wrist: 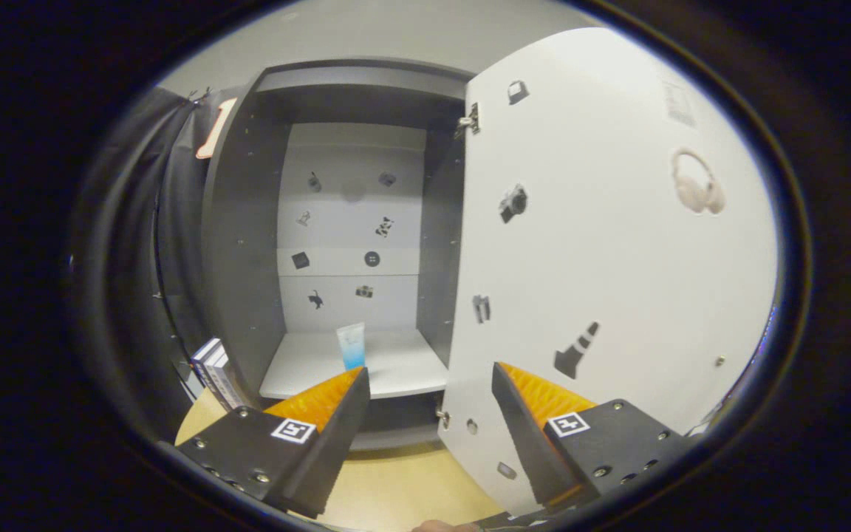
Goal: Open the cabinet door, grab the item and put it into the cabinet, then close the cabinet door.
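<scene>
Seemingly late in the task: the tall dark-grey cabinet (pixel 248 244) stands open, its white sticker-dotted door (pixel 617 244) swung out on the hinge side; the small translucent tube with a blue lower end (pixel 351 345) stands upright on the cabinet's pale shelf (pixel 411 366), just beyond the fingers and apart from both; the hand-held gripper (pixel 429 377) is released, its fingers spread wide with nothing between them, hovering over the light wooden tabletop (pixel 396 488) in front of the cabinet; a few upright books (pixel 215 369) lean outside the cabinet's far wall. Judged from this layout, placing is complete and closing is the step in hand; the next move calls for reaching the door's free edge and pushing it shut without clipping the tube.
</scene>
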Action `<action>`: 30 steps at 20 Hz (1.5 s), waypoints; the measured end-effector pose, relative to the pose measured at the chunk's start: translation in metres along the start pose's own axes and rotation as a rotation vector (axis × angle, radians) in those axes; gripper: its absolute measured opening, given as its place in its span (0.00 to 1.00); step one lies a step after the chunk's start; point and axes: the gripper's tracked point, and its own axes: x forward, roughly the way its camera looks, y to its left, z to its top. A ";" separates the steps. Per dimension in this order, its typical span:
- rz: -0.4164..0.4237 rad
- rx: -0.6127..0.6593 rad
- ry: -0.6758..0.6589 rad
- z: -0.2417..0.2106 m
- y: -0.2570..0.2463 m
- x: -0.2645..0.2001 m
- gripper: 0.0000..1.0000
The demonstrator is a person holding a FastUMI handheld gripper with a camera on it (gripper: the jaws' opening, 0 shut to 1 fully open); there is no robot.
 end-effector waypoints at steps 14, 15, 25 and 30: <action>-0.475 0.079 -0.030 -0.022 -0.161 -0.147 0.98; -0.510 0.087 -0.026 -0.024 -0.176 -0.153 0.98; -0.616 0.099 -0.017 -0.020 -0.231 -0.125 0.98; -0.572 0.097 -0.008 -0.018 -0.233 -0.117 0.96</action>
